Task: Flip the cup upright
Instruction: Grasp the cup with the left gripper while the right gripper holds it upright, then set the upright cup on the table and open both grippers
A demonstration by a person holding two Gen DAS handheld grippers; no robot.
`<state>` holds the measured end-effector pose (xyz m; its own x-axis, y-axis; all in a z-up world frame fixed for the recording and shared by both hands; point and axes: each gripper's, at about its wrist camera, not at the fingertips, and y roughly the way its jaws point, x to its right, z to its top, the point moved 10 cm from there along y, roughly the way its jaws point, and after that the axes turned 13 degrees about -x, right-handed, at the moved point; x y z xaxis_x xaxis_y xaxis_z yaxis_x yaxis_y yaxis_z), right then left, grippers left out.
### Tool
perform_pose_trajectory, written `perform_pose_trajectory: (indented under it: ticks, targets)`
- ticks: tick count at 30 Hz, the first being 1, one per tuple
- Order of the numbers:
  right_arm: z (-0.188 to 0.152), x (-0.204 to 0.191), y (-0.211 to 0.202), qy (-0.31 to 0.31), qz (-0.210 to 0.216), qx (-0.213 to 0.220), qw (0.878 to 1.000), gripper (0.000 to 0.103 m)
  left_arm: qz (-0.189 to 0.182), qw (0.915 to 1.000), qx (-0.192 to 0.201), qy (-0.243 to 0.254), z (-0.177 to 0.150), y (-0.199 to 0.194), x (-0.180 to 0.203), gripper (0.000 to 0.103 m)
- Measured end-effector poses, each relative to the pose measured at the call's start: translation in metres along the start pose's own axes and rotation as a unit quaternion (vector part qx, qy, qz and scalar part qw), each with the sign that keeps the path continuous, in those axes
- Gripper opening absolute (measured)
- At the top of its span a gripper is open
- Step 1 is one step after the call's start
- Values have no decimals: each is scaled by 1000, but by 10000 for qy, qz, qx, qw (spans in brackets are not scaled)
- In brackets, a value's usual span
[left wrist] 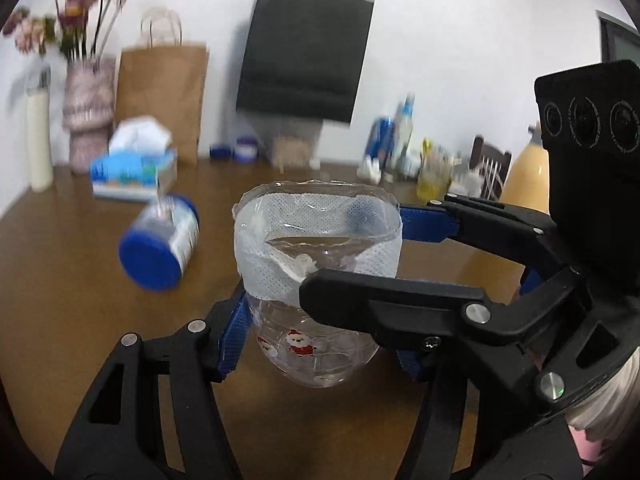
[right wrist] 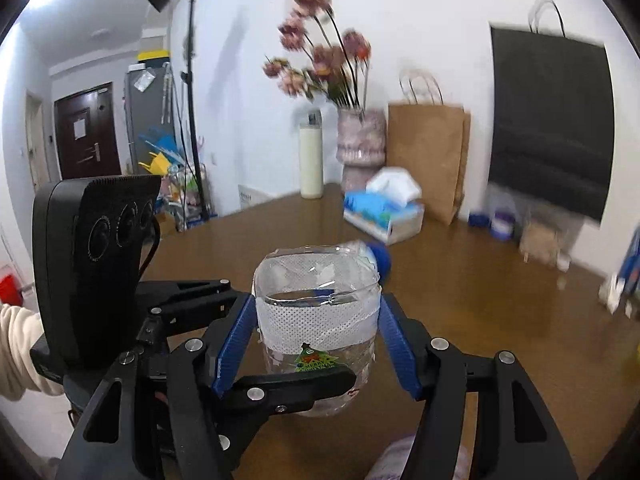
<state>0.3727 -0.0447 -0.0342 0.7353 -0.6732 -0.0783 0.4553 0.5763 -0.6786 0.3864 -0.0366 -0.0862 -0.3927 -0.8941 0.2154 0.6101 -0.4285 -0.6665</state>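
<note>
A clear plastic cup [left wrist: 316,264] with a white mesh band and Santa stickers is upright, open rim up, held above the brown table [left wrist: 80,288]. My left gripper [left wrist: 320,332] is shut on its lower body with blue pads either side. My right gripper [right wrist: 316,340] is shut on the same cup [right wrist: 316,312], its blue pads pressing the white band; a Christmas tree sticker faces this camera. In the left wrist view the right gripper's fingers [left wrist: 384,300] cross in front of the cup from the right. In the right wrist view the left gripper's finger [right wrist: 292,388] crosses low from the left.
A blue-lidded jar [left wrist: 160,244] lies on its side left of the cup. A tissue box [left wrist: 134,172], a vase of flowers [left wrist: 86,116], a white bottle [left wrist: 39,140], brown [left wrist: 164,96] and black paper bags [left wrist: 304,48], and bottles [left wrist: 400,136] stand along the wall.
</note>
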Motion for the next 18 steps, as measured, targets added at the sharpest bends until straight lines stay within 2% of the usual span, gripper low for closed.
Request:
perform_pose_trajectory:
  ticks: [4, 9, 11, 13, 16, 18]
  targets:
    - [-15, 5, 14, 294, 340, -214, 9988, 66, 49, 9988, -441, -189, -15, 14, -5, 58]
    - [-24, 4, 17, 281, 383, -339, 9983, 65, 67, 9963, -824, -225, -26, 25, -5, 60]
    - [-26, -1, 16, 180, 333, -360, 9986, 65, 201, 9927, -1147, -306, -35, 33, -9, 69]
    - [-29, -7, 14, 32, 277, -404, 9988, 68, 268, 9897, -1367, -340, -44, 37, -11, 70]
    - [-37, -15, 14, -92, 165, -497, 9986, 68, 517, 9886, -1363, -371, -52, 27, -16, 83]
    - [-40, -18, 14, -175, 58, -506, 9986, 69, 568, 9894, -1303, -299, -56, 19, -14, 85]
